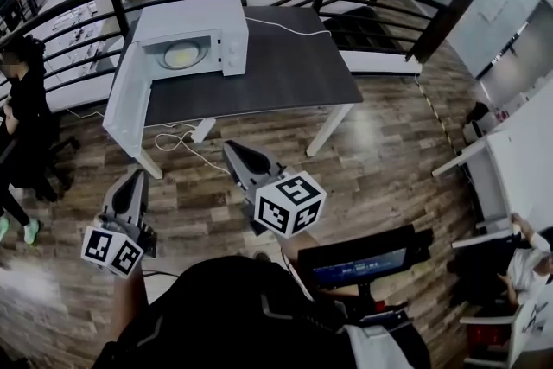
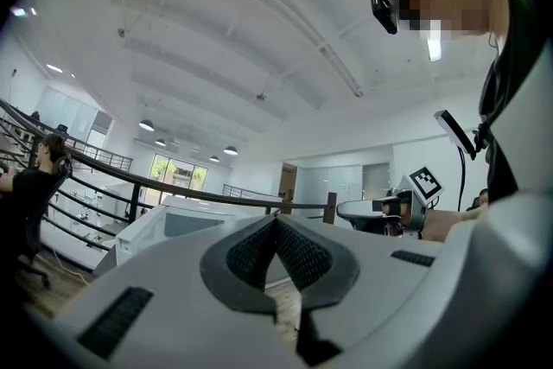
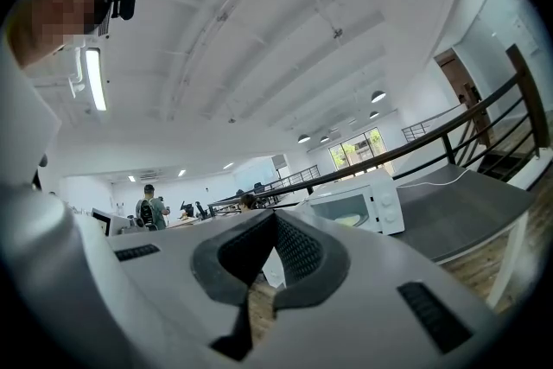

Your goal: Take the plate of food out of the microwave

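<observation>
Head view and both gripper views are taken together, and the task is judged to be at its very start. The microwave (image 1: 194,17) is seen on the dark table (image 1: 285,65) with its door (image 1: 125,104) swung wide open, so access is already given. The plate of food (image 1: 182,55) is seen inside the cavity, not yet touched. The left gripper (image 1: 136,179) and the right gripper (image 1: 235,149) are held low over the wooden floor, well apart from the table. The jaws of each are pressed together at the tips, and nothing is gripped by either. The approach, the grasp of the plate's rim and the lift out are all left to be done. Pale yellowish food is made out on the plate; what it is cannot be told.
</observation>
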The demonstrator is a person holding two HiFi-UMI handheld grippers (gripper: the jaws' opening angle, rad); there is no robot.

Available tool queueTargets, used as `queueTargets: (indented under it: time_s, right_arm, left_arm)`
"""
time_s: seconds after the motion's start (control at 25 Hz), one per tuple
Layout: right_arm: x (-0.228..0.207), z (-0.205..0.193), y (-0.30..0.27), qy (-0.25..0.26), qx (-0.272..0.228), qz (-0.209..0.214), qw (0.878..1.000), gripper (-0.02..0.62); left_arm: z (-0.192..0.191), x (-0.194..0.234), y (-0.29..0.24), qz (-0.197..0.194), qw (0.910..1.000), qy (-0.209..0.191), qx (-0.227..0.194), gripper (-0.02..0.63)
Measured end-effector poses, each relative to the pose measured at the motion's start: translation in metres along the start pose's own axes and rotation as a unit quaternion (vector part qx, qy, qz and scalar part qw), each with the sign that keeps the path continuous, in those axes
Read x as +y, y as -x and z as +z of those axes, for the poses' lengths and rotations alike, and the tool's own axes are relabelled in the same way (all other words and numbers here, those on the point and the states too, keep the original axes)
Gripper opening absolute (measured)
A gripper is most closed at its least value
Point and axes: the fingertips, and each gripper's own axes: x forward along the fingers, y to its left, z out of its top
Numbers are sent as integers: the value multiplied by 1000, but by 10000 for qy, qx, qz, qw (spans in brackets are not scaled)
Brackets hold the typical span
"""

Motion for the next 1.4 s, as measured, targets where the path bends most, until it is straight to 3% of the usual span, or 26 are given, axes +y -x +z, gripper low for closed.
queueTargets:
  time_s: [0.76, 0.92, 1.4]
  right_arm:
    - [10, -17, -25, 30, 79, -277, 9996, -3]
    - [2, -18, -34, -27, 123, -162, 9998, -3]
    - [-72, 21, -66, -73, 32, 269, 9996, -3]
  left_arm:
    - [-7, 31, -3, -417, 9991, -13, 31, 5]
    - [-9, 38, -11, -354, 9994, 8, -7, 5]
    - [1, 32, -91, 19, 9999, -167, 23, 5]
